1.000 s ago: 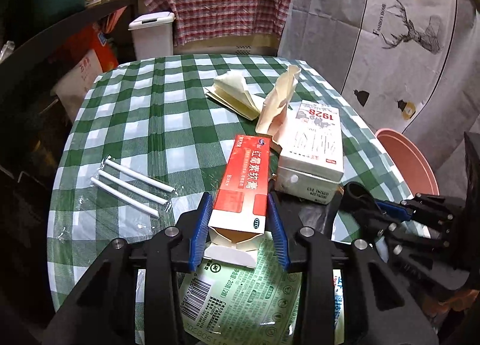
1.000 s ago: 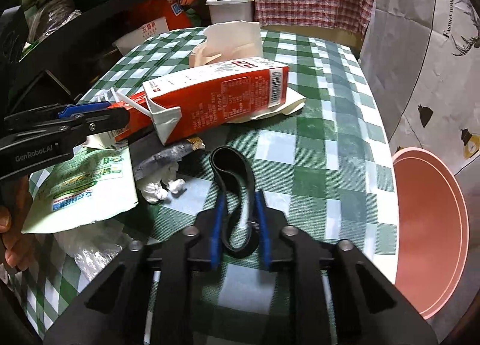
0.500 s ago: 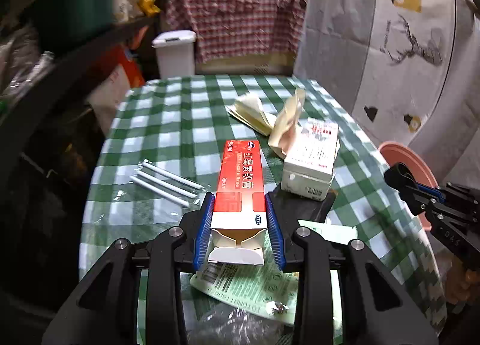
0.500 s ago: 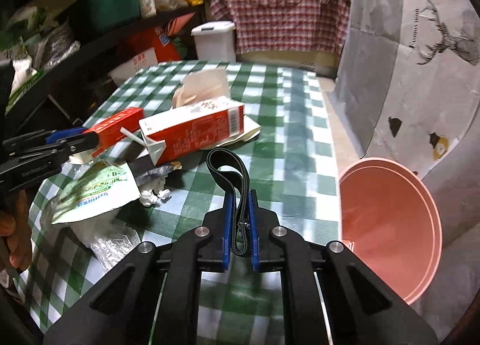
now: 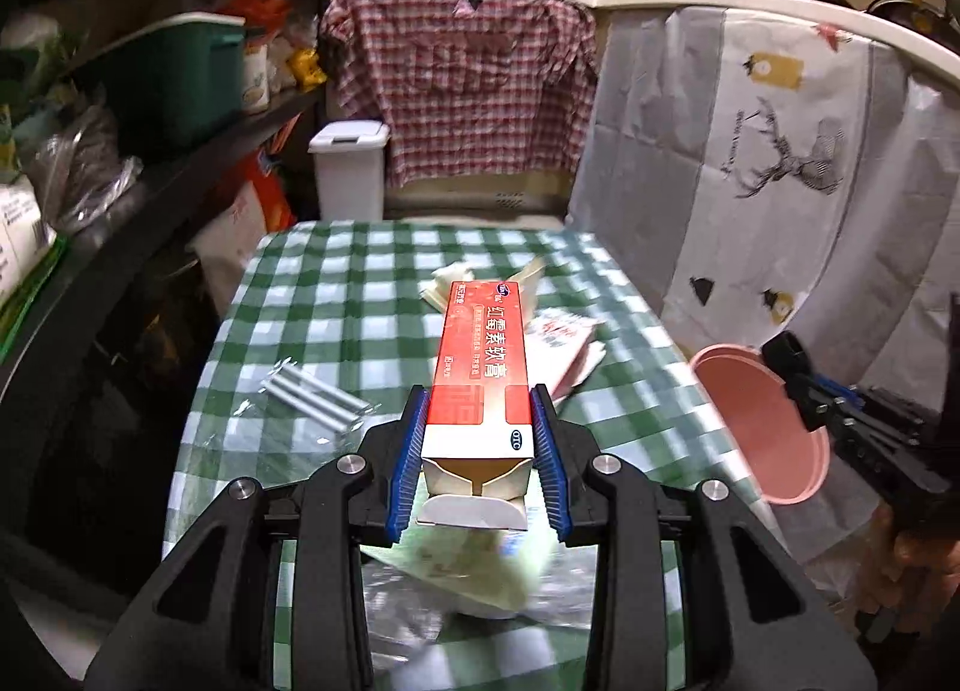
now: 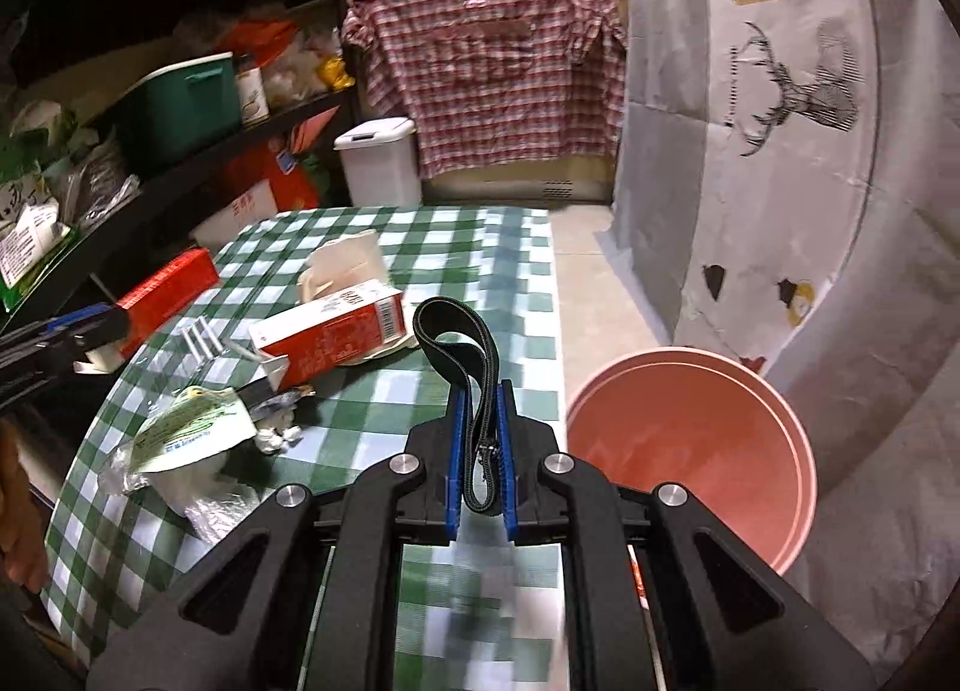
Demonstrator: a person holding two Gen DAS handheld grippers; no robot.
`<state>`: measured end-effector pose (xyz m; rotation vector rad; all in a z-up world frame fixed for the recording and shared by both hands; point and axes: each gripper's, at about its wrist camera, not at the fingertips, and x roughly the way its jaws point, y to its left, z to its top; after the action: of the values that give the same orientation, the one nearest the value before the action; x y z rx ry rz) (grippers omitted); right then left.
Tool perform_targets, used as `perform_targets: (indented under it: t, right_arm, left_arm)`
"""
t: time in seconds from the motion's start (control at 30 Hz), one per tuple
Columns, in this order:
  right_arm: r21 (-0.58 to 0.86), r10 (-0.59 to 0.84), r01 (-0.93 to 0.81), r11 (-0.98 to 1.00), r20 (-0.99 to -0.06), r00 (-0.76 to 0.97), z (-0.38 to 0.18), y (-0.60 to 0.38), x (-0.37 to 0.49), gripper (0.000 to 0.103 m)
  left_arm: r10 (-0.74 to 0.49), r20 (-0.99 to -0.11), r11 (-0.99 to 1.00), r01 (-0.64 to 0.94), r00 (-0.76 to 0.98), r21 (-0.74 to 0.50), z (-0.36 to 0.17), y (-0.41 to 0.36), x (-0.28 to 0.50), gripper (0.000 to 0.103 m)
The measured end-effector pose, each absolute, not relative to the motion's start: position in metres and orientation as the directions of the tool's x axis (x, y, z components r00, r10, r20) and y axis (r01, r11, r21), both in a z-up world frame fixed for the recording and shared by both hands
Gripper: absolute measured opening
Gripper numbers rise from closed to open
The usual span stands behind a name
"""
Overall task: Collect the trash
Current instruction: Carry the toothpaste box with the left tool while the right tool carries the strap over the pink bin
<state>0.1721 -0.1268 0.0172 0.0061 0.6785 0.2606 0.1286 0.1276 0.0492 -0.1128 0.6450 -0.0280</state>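
Observation:
My left gripper (image 5: 478,439) is shut on a long red ointment box (image 5: 483,355), held in the air above the green checked table (image 5: 336,295); its open white flap faces the camera. In the right wrist view that box (image 6: 168,290) shows at the left, in the left gripper. My right gripper (image 6: 478,427) is shut on a black strap loop (image 6: 459,337) that stands up between the blue pads. A pink bin (image 6: 690,439) stands on the floor just right of the table, below and right of the strap. The bin (image 5: 756,421) also shows at the right of the left wrist view.
On the table lie a red and white carton (image 6: 333,337), crumpled paper (image 6: 348,265), white straws in clear wrap (image 5: 312,397), a green printed bag (image 6: 186,433) and clear plastic. A white lidded bin (image 5: 351,168), dark shelves at left and a hung cloth at right surround it.
Both grippers have risen and pulled back from the table, each with its load. The ointment box left the tabletop. The pink bin has come closer and larger in the right wrist view.

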Motion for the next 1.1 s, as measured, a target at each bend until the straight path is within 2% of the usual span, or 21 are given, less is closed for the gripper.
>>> perform_targets:
  t: [0.33, 1.1]
  right_arm:
    - [0.115, 0.205, -0.17, 0.979, -0.605, 0.77, 0.024, -0.169, 0.167, 0.011]
    - [0.104, 0.147, -0.107, 0.989, -0.569, 0.809, 0.03, -0.209, 0.163, 0.011]
  left_arm:
    - [-0.118, -0.571, 0.985, 0.021, 0.812, -0.173, 0.064, 0.094, 0.12, 0.034]
    - [-0.164, -0.548, 0.984, 0.101, 0.82, -0.144, 0.065, 0.039, 0.133, 0.034]
